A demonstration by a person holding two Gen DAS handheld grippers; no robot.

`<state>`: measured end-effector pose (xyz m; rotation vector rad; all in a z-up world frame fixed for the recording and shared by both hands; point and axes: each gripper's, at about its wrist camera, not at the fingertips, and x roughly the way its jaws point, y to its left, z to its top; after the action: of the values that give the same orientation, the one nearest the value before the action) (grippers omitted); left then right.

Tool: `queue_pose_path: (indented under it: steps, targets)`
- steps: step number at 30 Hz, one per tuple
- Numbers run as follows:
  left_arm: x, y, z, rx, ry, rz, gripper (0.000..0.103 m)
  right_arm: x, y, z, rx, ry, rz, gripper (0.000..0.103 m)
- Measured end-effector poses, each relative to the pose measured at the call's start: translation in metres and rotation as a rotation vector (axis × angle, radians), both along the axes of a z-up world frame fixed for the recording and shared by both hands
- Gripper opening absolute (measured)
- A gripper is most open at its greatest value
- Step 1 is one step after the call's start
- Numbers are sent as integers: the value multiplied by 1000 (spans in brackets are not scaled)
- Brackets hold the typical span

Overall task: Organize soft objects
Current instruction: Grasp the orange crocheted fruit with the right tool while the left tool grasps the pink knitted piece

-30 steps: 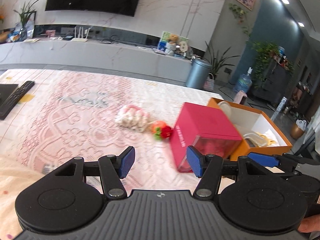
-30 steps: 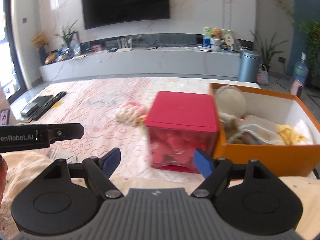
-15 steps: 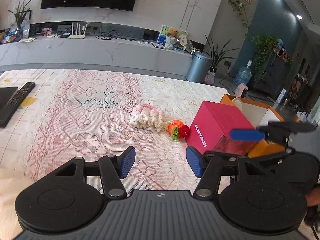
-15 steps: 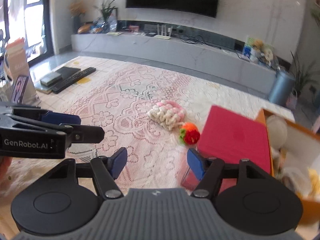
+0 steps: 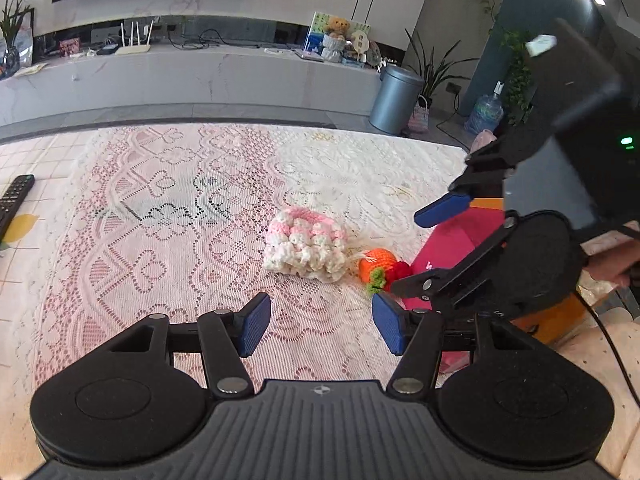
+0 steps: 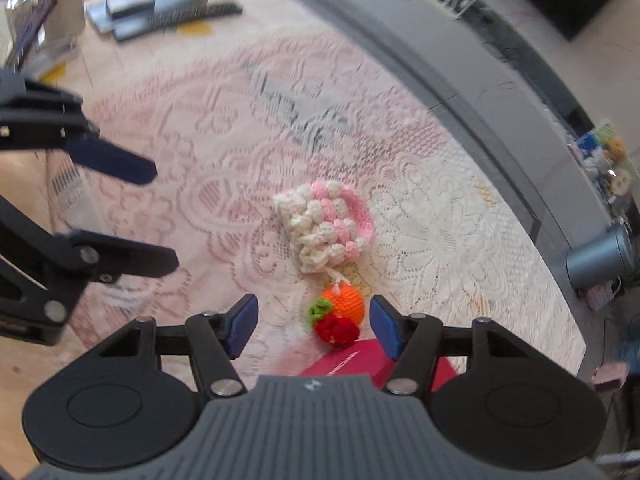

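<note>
A pink-and-white crochet pouch [image 5: 306, 246] [image 6: 328, 228] lies on the lace cloth, tied by a string to an orange and red crochet fruit charm [image 5: 378, 266] [image 6: 340, 314]. My right gripper [image 6: 312, 328] points steeply down over the charm, which sits between its blue pads without touching them. Its jaws are closing. In the left wrist view the right gripper [image 5: 416, 248] hangs above the red box [image 5: 452, 248] [image 6: 360, 360]. My left gripper [image 5: 320, 326] [image 6: 160, 216] is open and holds nothing, a little short of the pouch.
An orange box [image 5: 552, 320] stands behind the red box at the right, mostly hidden. Remote controls [image 5: 14, 200] [image 6: 176, 12] lie at the table's far left. A grey bin [image 5: 394, 100] and a long TV cabinet [image 5: 200, 76] stand beyond the table.
My right gripper swung left from facing the red box, rolled and tipped down over the fruit charm, and its jaws narrowed. The left gripper moved closer to the pouch, still open.
</note>
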<state>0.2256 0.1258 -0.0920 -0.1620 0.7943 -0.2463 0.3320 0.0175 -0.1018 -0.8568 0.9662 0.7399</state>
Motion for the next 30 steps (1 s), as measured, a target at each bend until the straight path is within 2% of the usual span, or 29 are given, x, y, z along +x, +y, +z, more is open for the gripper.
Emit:
queue_pose_path:
  steps: [5,9,11,12,13,18,21,24,30]
  targets:
    - [19,5,-11,-12,22,-5,69,32,19,-36,-166,87,97,61]
    - [28,8,-19,-33,22,-19,69,53,24,-53,-209,154,95,61]
    - [33,9,-23,-38,21,-27,70,60,24,-60,-211,182,80,60]
    - [36,8,-25,-36,17,-33,71,62,24,-62,-205,198,78,54]
    - [39,8,-27,-34,13,-38,74,64,23,-63,-200,207,75,43]
    - [58,3,-35,-14,-31,-53,81,73,19,-49,-148,207,62,41]
    - [77,3,-45,-30,0,-34,81,83,15,-45,-128,198,24,41]
    - [90,3,-54,-48,24,-14,81,91,13,-51,-105,236,-2,41]
    - [109,0,-74,-71,82,8,78,89,16,-60,-104,241,18,41]
